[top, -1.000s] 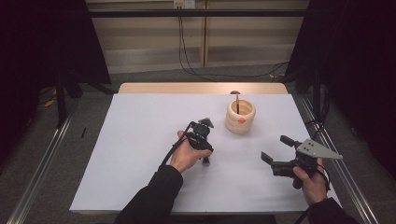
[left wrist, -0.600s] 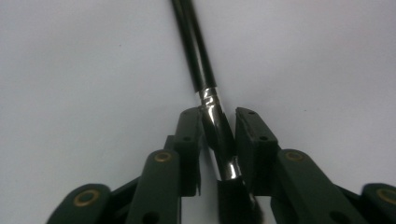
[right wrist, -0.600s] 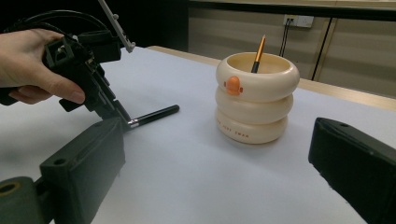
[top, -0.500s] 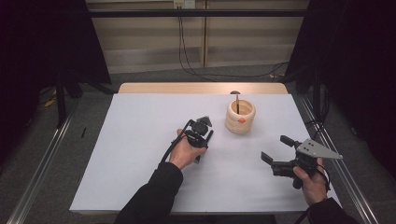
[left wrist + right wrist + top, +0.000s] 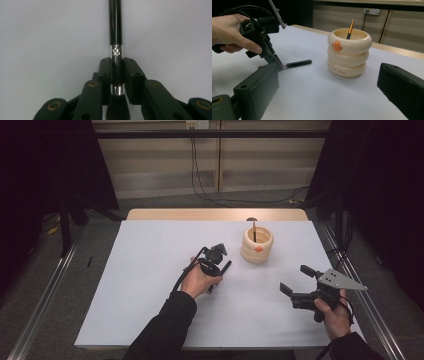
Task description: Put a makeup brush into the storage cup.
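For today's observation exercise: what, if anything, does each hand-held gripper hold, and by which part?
The left hand-held gripper grips a black brush by its metal ferrule, just above the bristles. The right hand-held gripper holds nothing.

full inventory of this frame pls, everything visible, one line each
makeup brush: 1, black handle with silver ferrule, lying on the table left of the holder, clamped at the ferrule
holder: 1, cream, three stacked rings with an orange mark, upright at the table's far right
pencil-like stick: 1, orange-brown with a dark tip, standing in the holder
table: 1, white top with a wooden far edge
left claw: 1, black, shut on the makeup brush; its jaws have just been closing
right claw: 1, black with a grey plate, open, held over the table's near right
hands: 2, one on each claw
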